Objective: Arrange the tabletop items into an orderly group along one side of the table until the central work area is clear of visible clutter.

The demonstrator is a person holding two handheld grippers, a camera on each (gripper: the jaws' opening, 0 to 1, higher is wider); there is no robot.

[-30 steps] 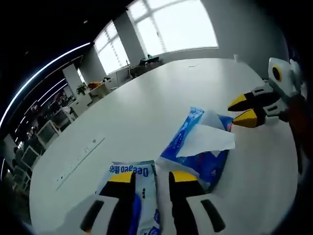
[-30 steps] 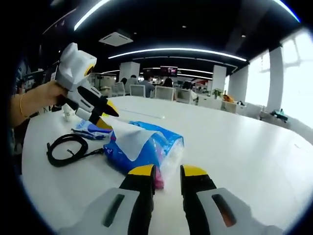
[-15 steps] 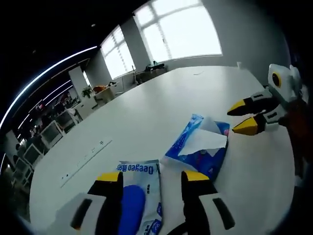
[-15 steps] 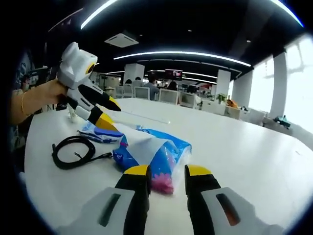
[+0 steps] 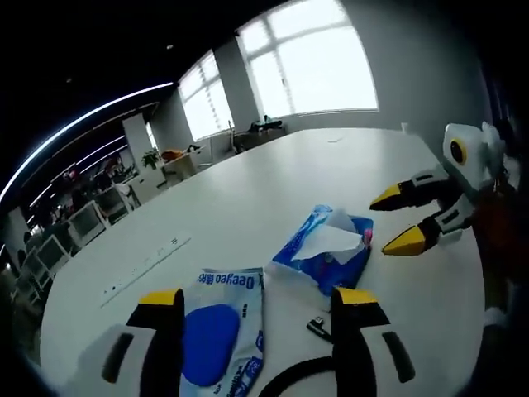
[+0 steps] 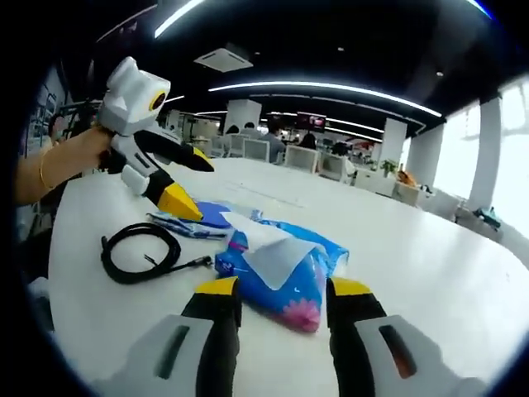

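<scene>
A blue tissue pack (image 5: 325, 248) with a white sheet sticking out lies on the white table (image 5: 248, 190). Next to it lies a flat blue-and-white wet wipes pack (image 5: 221, 331), between and beyond the open jaws of my left gripper (image 5: 258, 298), apart from them. A black cable (image 5: 289, 379) coils at the bottom. My right gripper (image 5: 395, 219) hangs open just right of the tissue pack. In the right gripper view, my right gripper (image 6: 283, 288) is open, with the tissue pack (image 6: 285, 265) just ahead. The cable (image 6: 140, 252) and wipes pack (image 6: 198, 219) lie left, under the open left gripper (image 6: 196, 186).
A person's hand (image 6: 62, 161) holds the left gripper. A long flush strip (image 5: 145, 265) runs across the table at the left. Beyond the table stand office desks and chairs (image 6: 281, 153) and bright windows (image 5: 322, 58). Bare tabletop (image 6: 430, 273) stretches to the right.
Both grippers have drawn back from the items and their jaws have spread wider. The left gripper's jaws no longer sit close around the wipes pack. The cable now shows in the left gripper view.
</scene>
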